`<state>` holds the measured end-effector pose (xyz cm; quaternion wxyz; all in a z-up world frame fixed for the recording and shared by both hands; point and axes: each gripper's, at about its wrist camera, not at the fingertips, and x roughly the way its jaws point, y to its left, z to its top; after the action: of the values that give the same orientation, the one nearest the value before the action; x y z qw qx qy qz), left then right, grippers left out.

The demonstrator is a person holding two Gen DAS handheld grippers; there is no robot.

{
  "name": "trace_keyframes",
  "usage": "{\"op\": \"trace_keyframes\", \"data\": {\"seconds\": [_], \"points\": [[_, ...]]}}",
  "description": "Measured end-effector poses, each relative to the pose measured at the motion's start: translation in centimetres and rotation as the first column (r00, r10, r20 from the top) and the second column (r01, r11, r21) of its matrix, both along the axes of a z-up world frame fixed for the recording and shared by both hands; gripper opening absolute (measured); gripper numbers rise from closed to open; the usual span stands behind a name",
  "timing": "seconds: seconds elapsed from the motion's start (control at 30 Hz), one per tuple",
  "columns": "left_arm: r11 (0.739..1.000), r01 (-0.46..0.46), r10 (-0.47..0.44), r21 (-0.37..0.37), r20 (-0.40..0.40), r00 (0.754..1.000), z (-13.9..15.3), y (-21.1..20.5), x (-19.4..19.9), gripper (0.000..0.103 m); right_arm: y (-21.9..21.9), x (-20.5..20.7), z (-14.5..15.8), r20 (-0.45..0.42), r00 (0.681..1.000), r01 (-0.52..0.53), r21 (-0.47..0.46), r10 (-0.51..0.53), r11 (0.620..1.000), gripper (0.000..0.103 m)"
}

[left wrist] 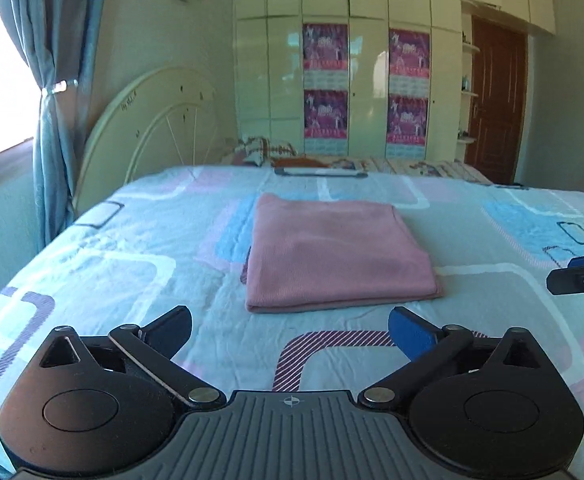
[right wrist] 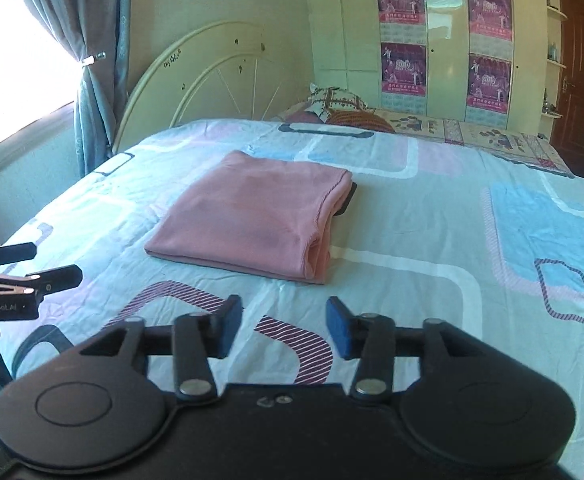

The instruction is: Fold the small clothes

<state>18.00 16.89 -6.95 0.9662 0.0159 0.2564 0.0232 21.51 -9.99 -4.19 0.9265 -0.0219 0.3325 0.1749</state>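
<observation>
A pink garment (left wrist: 334,258) lies folded into a flat rectangle on the bed; it also shows in the right wrist view (right wrist: 251,216). A dark piece of cloth pokes out from under its far right edge (right wrist: 350,200). My left gripper (left wrist: 289,330) is open and empty, hovering just short of the garment's near edge. My right gripper (right wrist: 283,326) is open and empty, a little back from the garment's near right corner. The right gripper shows at the right edge of the left wrist view (left wrist: 580,276), and the left gripper at the left edge of the right wrist view (right wrist: 57,264).
The bed (left wrist: 131,264) has a pastel sheet with rounded squares. A cream metal headboard (left wrist: 151,132) and a curtain (left wrist: 51,120) stand to the left. Pillows (right wrist: 340,108) lie at the far side. Wardrobes with posters (left wrist: 326,80) and a brown door (left wrist: 496,104) are behind.
</observation>
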Motion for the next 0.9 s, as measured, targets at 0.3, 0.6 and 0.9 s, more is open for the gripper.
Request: {"op": "trace_keyframes", "data": {"seconds": [0.3, 0.6, 0.9], "points": [[0.999, 0.016, -0.016, -0.037, 0.019, 1.000, 4.2, -2.1, -7.2, 0.103, 0.1, -8.3, 4.2, 0.134, 0.988, 0.082, -0.010, -0.080, 0.997, 0.103], [0.999, 0.045, -0.044, -0.015, 0.055, 0.998, 5.3, -3.9, -11.8, 0.103, -0.3, -12.9, 5.0, 0.199, 0.971, 0.137, -0.018, -0.130, 0.990, 0.103], [0.999, 0.046, -0.044, -0.015, 0.077, 0.996, 5.8, -4.2, -13.8, 0.103, -0.3, -15.3, 5.9, 0.217, 0.968, 0.131, -0.010, -0.126, 0.991, 0.102]]}}
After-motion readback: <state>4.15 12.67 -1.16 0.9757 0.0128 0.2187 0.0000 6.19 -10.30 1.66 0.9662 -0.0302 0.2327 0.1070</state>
